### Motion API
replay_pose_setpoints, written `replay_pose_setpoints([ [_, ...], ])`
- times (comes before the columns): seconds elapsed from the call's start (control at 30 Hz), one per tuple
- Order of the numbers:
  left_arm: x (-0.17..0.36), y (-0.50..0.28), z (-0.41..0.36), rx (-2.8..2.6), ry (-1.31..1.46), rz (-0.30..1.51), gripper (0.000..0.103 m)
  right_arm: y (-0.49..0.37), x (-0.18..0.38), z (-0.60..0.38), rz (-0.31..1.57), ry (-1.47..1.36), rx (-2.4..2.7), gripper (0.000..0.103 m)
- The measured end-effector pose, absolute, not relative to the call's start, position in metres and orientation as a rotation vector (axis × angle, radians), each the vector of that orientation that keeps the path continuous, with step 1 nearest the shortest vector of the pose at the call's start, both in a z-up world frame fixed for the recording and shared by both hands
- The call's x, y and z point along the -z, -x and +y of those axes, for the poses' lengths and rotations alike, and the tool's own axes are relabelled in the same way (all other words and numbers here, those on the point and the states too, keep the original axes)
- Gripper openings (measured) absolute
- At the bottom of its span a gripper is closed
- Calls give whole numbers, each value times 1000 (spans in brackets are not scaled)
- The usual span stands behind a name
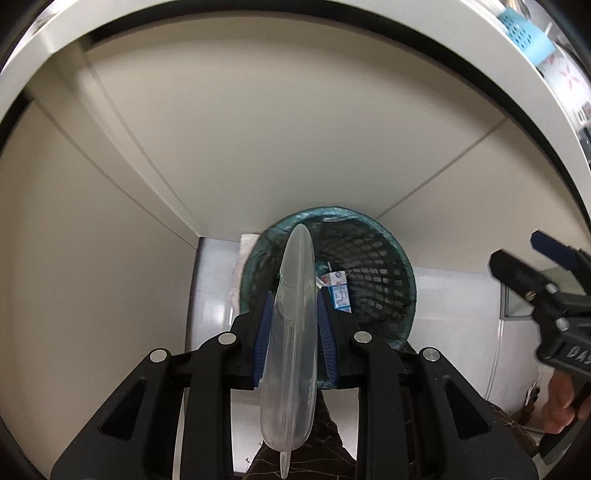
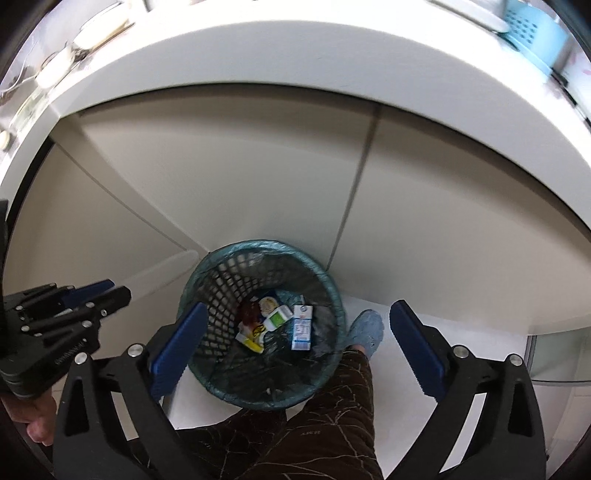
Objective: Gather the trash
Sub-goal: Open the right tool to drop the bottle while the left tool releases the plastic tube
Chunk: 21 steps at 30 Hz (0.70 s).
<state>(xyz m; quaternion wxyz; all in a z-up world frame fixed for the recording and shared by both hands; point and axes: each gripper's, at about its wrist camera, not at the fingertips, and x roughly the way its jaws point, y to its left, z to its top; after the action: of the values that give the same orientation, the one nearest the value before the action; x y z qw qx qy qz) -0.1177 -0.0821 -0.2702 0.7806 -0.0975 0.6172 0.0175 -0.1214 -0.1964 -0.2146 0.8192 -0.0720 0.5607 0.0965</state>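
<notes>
Left gripper (image 1: pixel 294 332) pinches clear flattened plastic container (image 1: pixel 291 332) edge-on over teal-lined mesh bin (image 2: pixel 207 280), right gripper (image 2: pixel 295 347) fingers spread empty; risk: container may catch bin's near rim on release and tip out

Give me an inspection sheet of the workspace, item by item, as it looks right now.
Surface: white floor under the bin.
Job's things: clear plastic lid, edge-on above the mesh bin; milk carton and wrappers lie inside.
Clutter: nothing seen on the floor.
Grippers: left gripper shut on the lid; right gripper open and empty over the bin.
Cables: nothing seen.
Surroundings: cream cabinet doors, white countertop, blue basket, person's slipper.
</notes>
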Motion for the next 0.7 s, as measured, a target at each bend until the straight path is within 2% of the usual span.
replay_pose_setpoints([
  [0.53, 287, 98, -135, 86, 109, 1356, 25, 120, 210, -245, 1203, 94, -99, 95],
  [0.6, 286, 97, -136, 96, 109, 1351, 27, 120, 210, -247, 1204, 91, -96, 95],
  [0.7, 284, 97, -136, 101, 101, 1349, 37, 119, 211, -245, 1205, 94, -97, 95],
])
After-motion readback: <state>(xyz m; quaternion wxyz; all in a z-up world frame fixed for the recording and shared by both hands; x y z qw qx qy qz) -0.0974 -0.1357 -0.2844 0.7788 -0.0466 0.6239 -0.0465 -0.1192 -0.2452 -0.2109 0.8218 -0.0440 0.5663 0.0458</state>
